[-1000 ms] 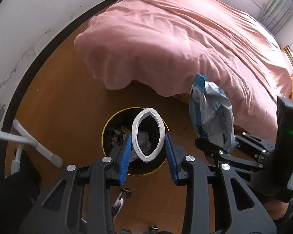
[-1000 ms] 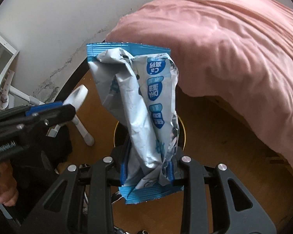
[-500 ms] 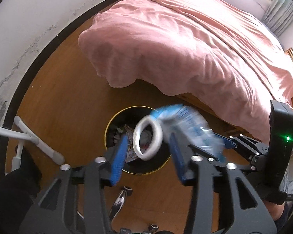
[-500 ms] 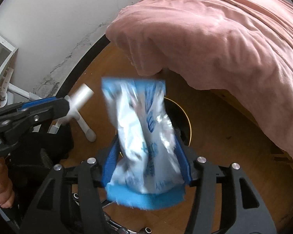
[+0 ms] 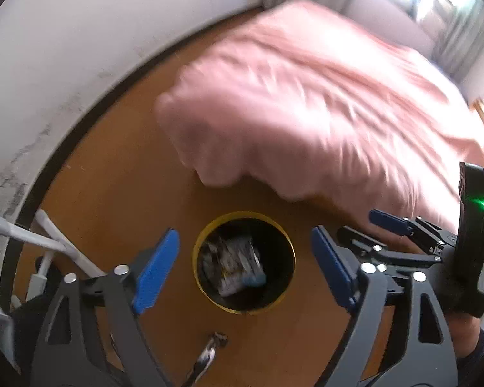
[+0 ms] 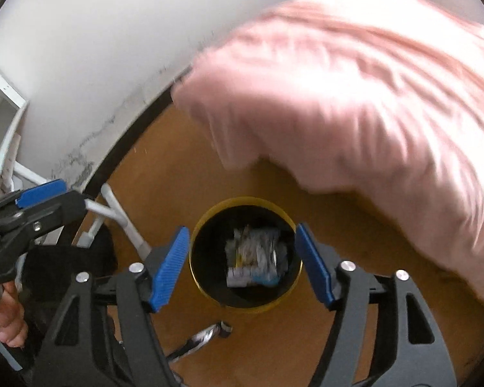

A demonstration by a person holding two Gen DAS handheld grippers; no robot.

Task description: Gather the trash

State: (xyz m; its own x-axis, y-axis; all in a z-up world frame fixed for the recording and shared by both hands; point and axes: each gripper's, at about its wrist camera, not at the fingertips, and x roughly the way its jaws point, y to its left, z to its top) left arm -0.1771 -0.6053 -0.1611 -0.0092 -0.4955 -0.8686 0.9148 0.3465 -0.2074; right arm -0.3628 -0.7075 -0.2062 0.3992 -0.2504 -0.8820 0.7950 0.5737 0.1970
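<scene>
Moved: white ring and blue-and-silver wrapper have dropped from both grippers into the bin.
Left gripper: jaws opening, empty.
Right gripper: jaws opening, empty.
Bin: yellow-rimmed, holding trash.
Left: crumpled scrap on floor.
Beyond: pink bed.

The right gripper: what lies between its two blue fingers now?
Nothing is held between them. In the right wrist view, the right gripper, jaws opening, frames the trash bin below, with crumpled wrappers inside.
</scene>
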